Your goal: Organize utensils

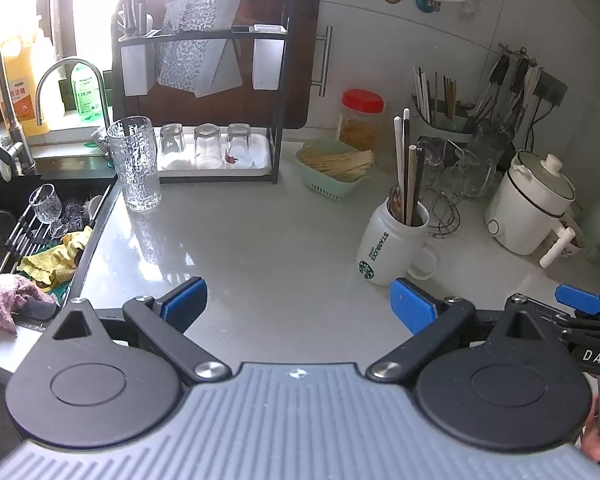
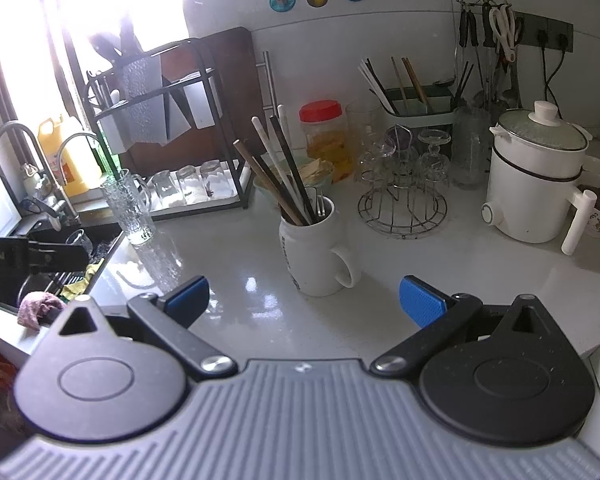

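counter (image 1: 284,240): white "starbucks" mug (image 1: 392,246) w/ chopsticks (image 1: 408,176)

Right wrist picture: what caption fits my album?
Open gripper facing a white mug of chopsticks on the kitchen counter.

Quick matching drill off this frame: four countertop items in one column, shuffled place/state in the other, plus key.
Items:
1. white mug
2. textured tall glass
3. red-lidded jar
4. small glasses

Places/states:
A. upside down on the white tray under the black rack
B. holds chopsticks, handle toward the right gripper
C. upright by the sink edge
D. against the wall, behind the green basket

Pairs: 1-B, 2-C, 3-D, 4-A
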`<move>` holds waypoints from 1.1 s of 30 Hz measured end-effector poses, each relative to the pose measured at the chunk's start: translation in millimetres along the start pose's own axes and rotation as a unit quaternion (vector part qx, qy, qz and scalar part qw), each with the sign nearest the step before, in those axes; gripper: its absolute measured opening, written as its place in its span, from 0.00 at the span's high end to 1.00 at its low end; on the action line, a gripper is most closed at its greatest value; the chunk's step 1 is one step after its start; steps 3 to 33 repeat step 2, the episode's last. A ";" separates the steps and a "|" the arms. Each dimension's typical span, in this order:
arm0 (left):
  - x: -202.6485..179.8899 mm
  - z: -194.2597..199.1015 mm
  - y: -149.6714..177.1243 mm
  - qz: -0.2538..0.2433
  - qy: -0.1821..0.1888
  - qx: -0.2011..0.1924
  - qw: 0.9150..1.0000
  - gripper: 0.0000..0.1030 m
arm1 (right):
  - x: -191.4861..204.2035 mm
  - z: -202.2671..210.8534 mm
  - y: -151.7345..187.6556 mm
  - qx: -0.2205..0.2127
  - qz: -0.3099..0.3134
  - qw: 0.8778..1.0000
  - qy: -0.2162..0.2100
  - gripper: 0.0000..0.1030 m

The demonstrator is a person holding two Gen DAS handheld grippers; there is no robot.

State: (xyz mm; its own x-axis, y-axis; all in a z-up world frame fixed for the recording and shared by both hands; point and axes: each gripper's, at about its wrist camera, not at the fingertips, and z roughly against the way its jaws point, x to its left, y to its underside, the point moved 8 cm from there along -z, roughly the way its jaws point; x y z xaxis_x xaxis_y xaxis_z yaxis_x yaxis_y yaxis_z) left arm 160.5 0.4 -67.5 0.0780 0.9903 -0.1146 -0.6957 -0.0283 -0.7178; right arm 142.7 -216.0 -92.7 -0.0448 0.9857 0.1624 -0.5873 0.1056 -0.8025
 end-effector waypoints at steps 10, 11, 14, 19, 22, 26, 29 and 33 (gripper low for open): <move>-0.3 -0.3 0.2 0.000 0.001 0.001 1.000 0.03 | -0.3 0.1 0.1 0.000 0.000 1.000 0.000 0.00; -0.3 -0.3 0.2 0.000 0.001 0.001 1.000 0.03 | -0.3 0.1 0.1 0.000 0.000 1.000 0.000 0.00; -0.3 -0.3 0.2 0.000 0.001 0.001 1.000 0.03 | -0.3 0.1 0.1 0.000 0.000 1.000 0.000 0.00; -0.3 -0.3 0.2 0.000 0.001 0.001 1.000 0.03 | -0.3 0.1 0.1 0.000 0.000 1.000 0.000 0.00; -0.3 -0.3 0.2 0.000 0.001 0.001 1.000 0.03 | -0.3 0.1 0.1 0.000 0.000 1.000 0.000 0.00; -0.3 -0.3 0.2 0.000 0.001 0.001 1.000 0.03 | -0.3 0.1 0.1 0.000 0.000 1.000 0.000 0.00; -0.3 -0.3 0.2 0.000 0.001 0.001 1.000 0.03 | -0.3 0.1 0.1 0.000 0.000 1.000 0.000 0.00; -0.3 -0.3 0.2 0.000 0.001 0.001 1.000 0.03 | -0.3 0.1 0.1 0.000 0.000 1.000 0.000 0.00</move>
